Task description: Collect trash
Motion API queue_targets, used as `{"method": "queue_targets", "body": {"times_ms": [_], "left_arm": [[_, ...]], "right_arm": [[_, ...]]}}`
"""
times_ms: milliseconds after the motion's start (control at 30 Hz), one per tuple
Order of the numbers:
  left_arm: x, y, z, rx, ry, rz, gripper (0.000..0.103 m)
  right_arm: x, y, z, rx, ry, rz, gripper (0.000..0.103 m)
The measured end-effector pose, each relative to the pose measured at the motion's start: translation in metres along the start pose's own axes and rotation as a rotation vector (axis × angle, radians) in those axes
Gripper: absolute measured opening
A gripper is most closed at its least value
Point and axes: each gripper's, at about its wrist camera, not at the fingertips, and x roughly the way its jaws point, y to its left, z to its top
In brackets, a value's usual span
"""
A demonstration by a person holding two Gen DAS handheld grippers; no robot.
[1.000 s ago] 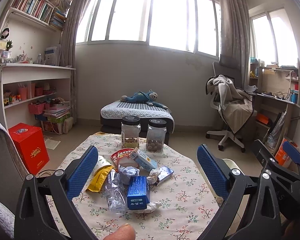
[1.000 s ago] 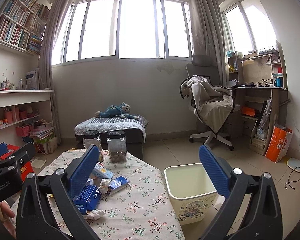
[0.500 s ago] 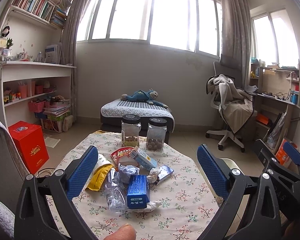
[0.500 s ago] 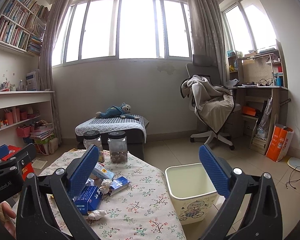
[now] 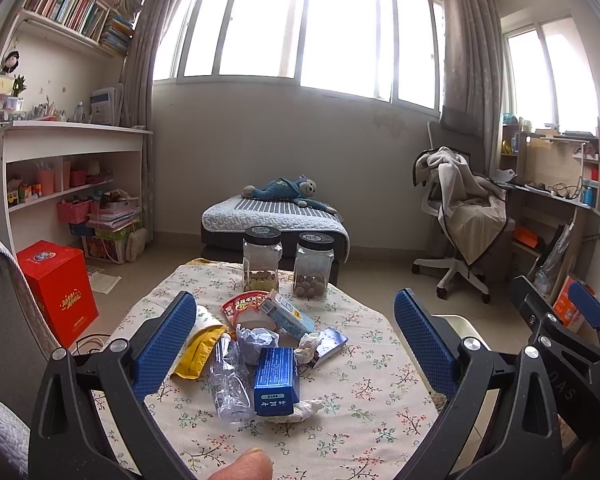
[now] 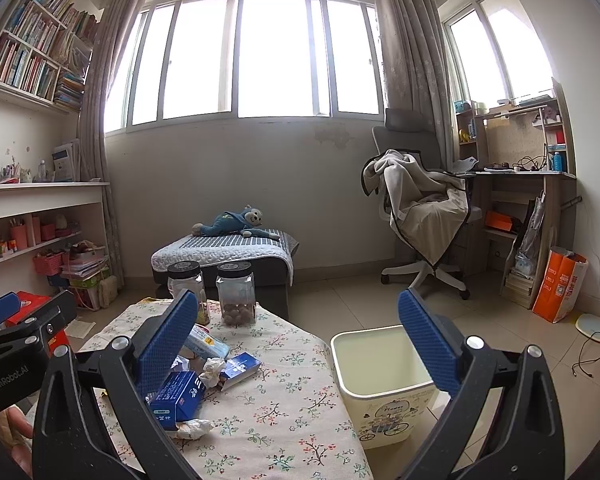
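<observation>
A pile of trash lies on the flowered table [image 5: 364, 396]: a blue box [image 5: 276, 380], a crushed clear bottle [image 5: 228, 376], a yellow wrapper [image 5: 198, 350], crumpled tissues [image 5: 256, 340], a red snack packet [image 5: 242, 306] and a light blue carton [image 5: 286, 314]. My left gripper [image 5: 296, 344] is open above the near side of the pile, holding nothing. My right gripper [image 6: 300, 344] is open too, empty, over the table's right part. A cream waste bin [image 6: 380, 380] stands on the floor right of the table. The blue box [image 6: 178, 394] and a small dark blue box [image 6: 240, 368] show in the right wrist view.
Two clear jars with black lids [image 5: 262, 258] [image 5: 314, 264] stand at the table's far edge. Beyond are a low bed with a blue plush toy [image 5: 284, 190], an office chair [image 5: 464, 216] draped with a blanket, a desk at right, shelves and a red box [image 5: 58, 286] at left.
Both views have shifted only slightly; the grippers stay open and nothing on the table has moved.
</observation>
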Motion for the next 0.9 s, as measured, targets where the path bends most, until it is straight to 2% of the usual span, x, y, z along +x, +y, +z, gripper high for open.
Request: {"method": "queue_targets", "body": {"times_ms": [900], "left_arm": [[0.0023,0.002,-0.0058,-0.001,0.008,0.006,0.096]], "right_arm": [[0.0,0.0008,-0.0025,0.001,0.003,0.002,0.096]]}}
